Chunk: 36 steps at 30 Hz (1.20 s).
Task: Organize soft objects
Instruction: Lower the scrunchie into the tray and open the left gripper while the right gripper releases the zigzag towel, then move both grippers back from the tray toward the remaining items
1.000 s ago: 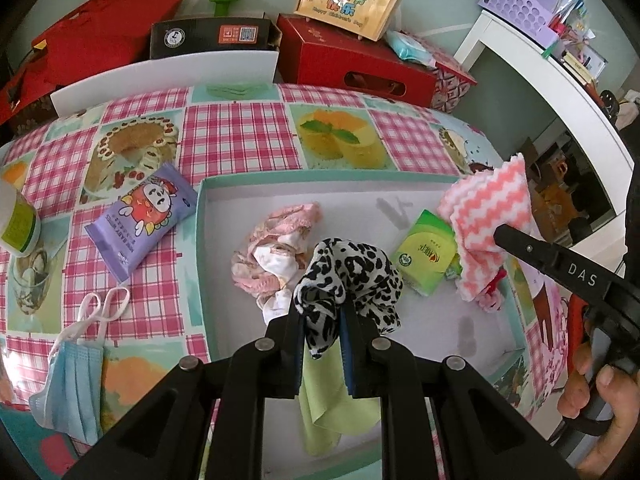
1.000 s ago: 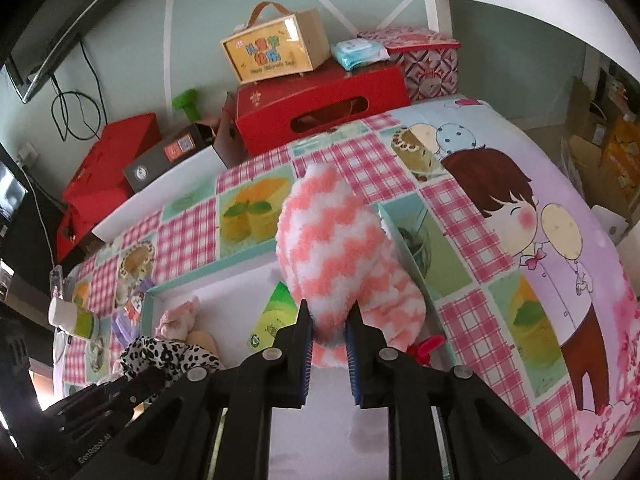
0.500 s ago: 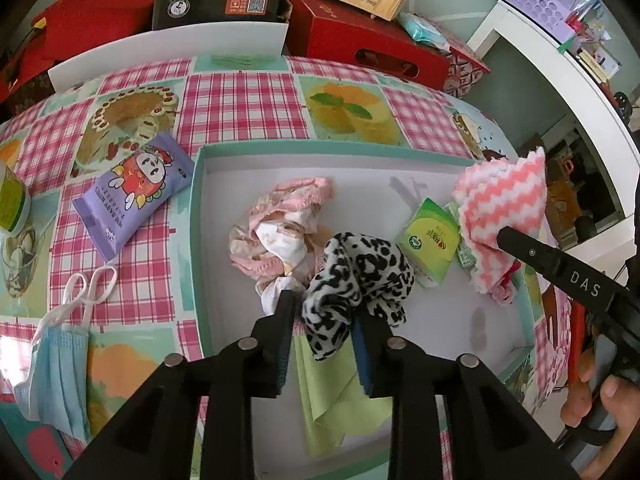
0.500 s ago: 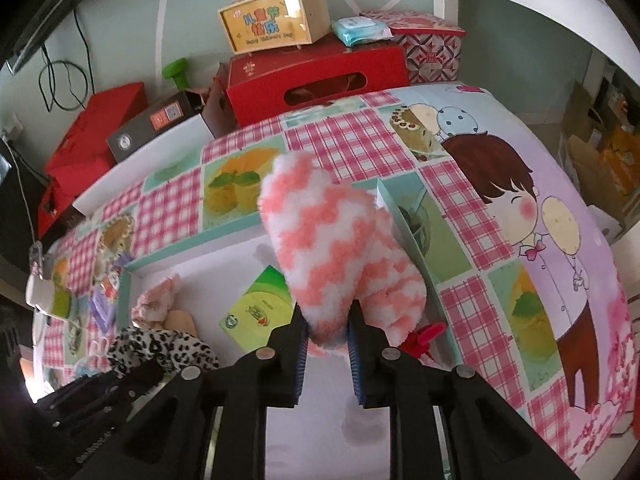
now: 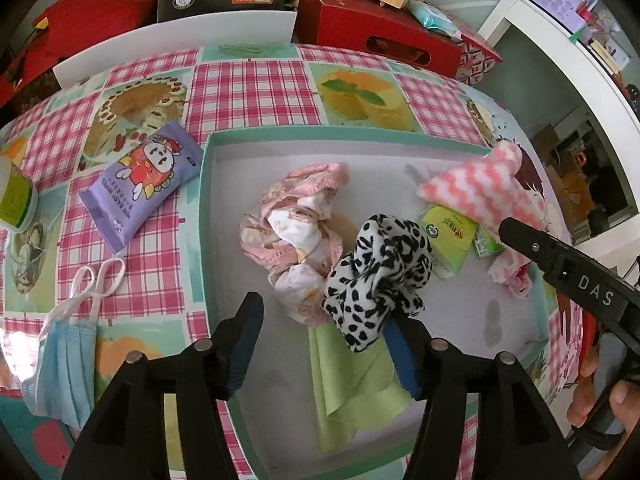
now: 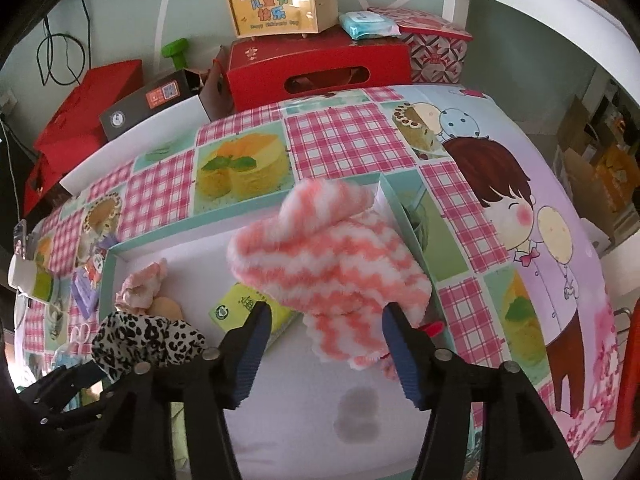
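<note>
A leopard-print cloth (image 5: 378,276) lies bunched inside the shallow teal-rimmed tray (image 5: 206,216), partly over a light green cloth (image 5: 352,380) and touching a crumpled pink-and-white floral cloth (image 5: 298,226) beside it. The left gripper (image 5: 324,344) hangs over this spot with its jaws opening; the leopard cloth rests against the inner face of its right finger while the left finger stands clear of it, so nothing is pinched. Toward the tray's far right corner a fluffy cloth with pink-and-white zigzag stripes (image 6: 324,268) is heaped against the tray wall, overlapping a green tissue packet (image 6: 240,308). The right gripper (image 6: 324,340) sits just above it, jaws also opening, with the lower edge of the zigzag cloth lying between the blue pads and brushing the right one, but not squeezed. A small red object (image 6: 434,327) peeks out beneath that cloth; what it is cannot be told. Outside the tray, on the pink plaid tablecloth (image 5: 248,88), lie a purple wipes packet (image 5: 140,184) and a blue face mask (image 5: 64,364). Behind the table stand a red box (image 6: 320,66) with a yellow gift box (image 6: 280,0) on top. A person's hand (image 5: 600,396) shows at the right edge of the left view, holding the other gripper's handle.
</note>
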Each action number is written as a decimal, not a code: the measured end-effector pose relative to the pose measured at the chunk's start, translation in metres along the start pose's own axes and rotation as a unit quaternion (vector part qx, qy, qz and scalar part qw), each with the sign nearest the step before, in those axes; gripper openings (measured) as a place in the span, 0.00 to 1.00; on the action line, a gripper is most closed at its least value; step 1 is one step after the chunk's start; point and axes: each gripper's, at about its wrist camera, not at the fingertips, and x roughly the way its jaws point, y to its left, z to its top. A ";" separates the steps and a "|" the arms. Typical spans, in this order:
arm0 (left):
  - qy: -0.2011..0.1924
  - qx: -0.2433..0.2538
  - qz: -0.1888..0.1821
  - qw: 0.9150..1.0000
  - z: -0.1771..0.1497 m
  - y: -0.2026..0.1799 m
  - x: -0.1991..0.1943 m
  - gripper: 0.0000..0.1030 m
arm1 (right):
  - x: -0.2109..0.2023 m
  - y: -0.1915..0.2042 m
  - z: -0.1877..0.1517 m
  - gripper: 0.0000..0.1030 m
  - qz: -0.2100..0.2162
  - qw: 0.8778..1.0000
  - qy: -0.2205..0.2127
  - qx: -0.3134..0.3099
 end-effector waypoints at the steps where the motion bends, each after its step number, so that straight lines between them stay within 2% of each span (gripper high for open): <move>1: -0.001 0.001 0.001 1.000 0.000 0.000 -0.001 0.62 | 0.000 0.000 0.000 0.64 -0.002 1.000 0.001 -0.001; 5: -0.008 0.011 0.001 1.000 0.000 -0.004 -0.010 0.71 | 0.002 0.003 0.000 0.70 -0.011 1.000 0.005 -0.008; 12: -0.023 0.023 0.002 0.999 0.001 -0.008 -0.023 0.71 | 0.002 0.004 0.001 0.79 -0.026 1.000 0.005 -0.014; 18: -0.051 0.025 -0.002 0.998 0.004 -0.009 -0.044 0.71 | -0.003 0.001 0.003 0.81 -0.033 0.999 0.000 -0.008; 24: -0.077 0.001 0.006 0.997 0.008 0.008 -0.061 0.72 | -0.005 -0.004 0.004 0.81 -0.032 0.999 0.000 0.002; 33: -0.079 -0.044 0.028 0.995 0.013 0.037 -0.057 0.72 | -0.004 0.000 0.004 0.81 -0.035 0.999 0.003 0.000; 35: -0.076 -0.052 0.035 0.995 0.014 0.042 -0.053 0.75 | -0.003 0.004 0.004 0.81 -0.034 0.999 0.006 -0.005; 36: -0.073 -0.056 0.037 0.995 0.014 0.044 -0.051 0.80 | -0.003 0.006 0.004 0.81 -0.032 0.999 0.006 -0.009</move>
